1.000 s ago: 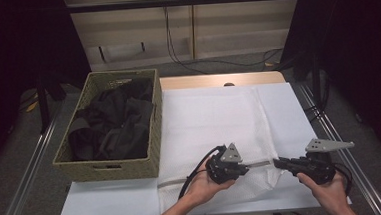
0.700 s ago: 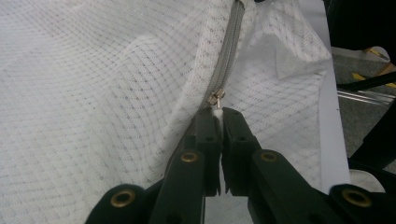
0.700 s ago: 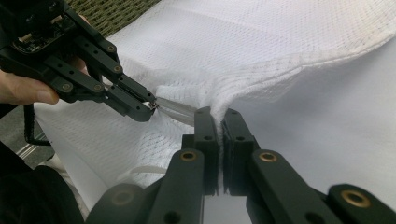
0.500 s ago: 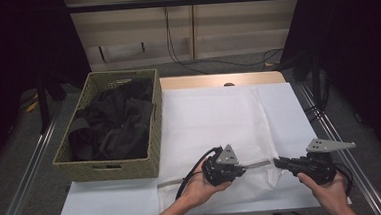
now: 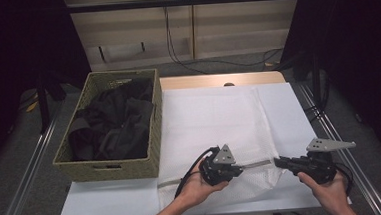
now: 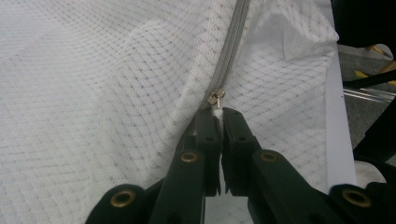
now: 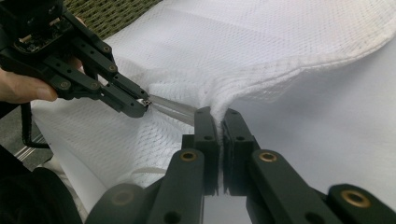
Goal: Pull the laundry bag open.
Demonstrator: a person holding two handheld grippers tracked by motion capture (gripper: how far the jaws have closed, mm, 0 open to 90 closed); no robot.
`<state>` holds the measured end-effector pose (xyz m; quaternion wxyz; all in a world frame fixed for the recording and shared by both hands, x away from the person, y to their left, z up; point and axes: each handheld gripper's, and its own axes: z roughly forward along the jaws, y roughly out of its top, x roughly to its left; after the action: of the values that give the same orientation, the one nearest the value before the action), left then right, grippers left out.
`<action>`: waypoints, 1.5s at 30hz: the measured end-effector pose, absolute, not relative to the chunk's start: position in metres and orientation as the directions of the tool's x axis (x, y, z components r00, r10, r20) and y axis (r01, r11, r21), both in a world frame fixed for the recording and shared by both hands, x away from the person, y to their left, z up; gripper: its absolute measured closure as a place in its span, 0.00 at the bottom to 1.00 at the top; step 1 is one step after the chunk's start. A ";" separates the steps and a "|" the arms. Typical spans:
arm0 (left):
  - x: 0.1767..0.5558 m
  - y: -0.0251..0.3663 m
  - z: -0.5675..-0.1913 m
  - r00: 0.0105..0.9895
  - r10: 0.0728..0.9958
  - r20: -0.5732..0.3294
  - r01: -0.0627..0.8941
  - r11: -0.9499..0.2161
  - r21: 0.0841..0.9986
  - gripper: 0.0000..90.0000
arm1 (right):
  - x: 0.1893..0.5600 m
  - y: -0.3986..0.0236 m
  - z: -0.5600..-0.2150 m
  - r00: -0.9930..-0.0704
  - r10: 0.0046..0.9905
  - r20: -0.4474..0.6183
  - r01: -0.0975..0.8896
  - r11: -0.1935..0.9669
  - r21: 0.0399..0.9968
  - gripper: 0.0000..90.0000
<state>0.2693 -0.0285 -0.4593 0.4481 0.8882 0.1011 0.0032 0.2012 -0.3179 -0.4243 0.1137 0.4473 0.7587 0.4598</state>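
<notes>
At the far left of the table a woven basket (image 5: pixel 109 165) sat with dark clothes (image 5: pixel 112 123) heaped inside it. Just right of it a white mesh laundry bag (image 5: pixel 214 113) lay flat on the white table (image 5: pixel 109 205), reaching from the far edge to the near one. A grey zipper (image 5: pixel 254 163) ran left to right along the bag's near part. The left gripper (image 5: pixel 240 170), held in the left hand (image 5: pixel 198 187) near the middle of the near edge, pointed right along that zipper. Its jaws were closed almost fully, pinching the small white pull tab (image 6: pixel 217 111) just below the metal zipper slider (image 6: pixel 215 97). Further right, the right gripper (image 5: pixel 278 162) pointed left toward the other one, held by the right hand (image 5: pixel 329 191). Its jaws were likewise nearly closed, clamping a raised fold of the mesh fabric at the bag's near right corner (image 7: pixel 217 108), close to the zipper's end.
</notes>
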 end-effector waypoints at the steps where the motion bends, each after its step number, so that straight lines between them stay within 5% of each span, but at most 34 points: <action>1: 0.270 -0.028 -0.458 0.982 0.174 -0.076 0.166 -0.595 0.786 0.96 | 0.201 -0.317 -0.424 -0.572 0.783 0.244 0.577 0.174 0.798 0.96; 45: 0.271 -0.009 -0.457 0.975 0.208 -0.071 0.185 -0.603 0.776 0.96 | 0.199 -0.323 -0.424 -0.559 0.791 0.247 0.573 0.154 0.805 0.96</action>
<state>0.2715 -0.0090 -0.4567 0.4319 0.8951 0.1099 0.0135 0.1992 -0.3226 -0.4239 0.1171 0.4545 0.7506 0.4652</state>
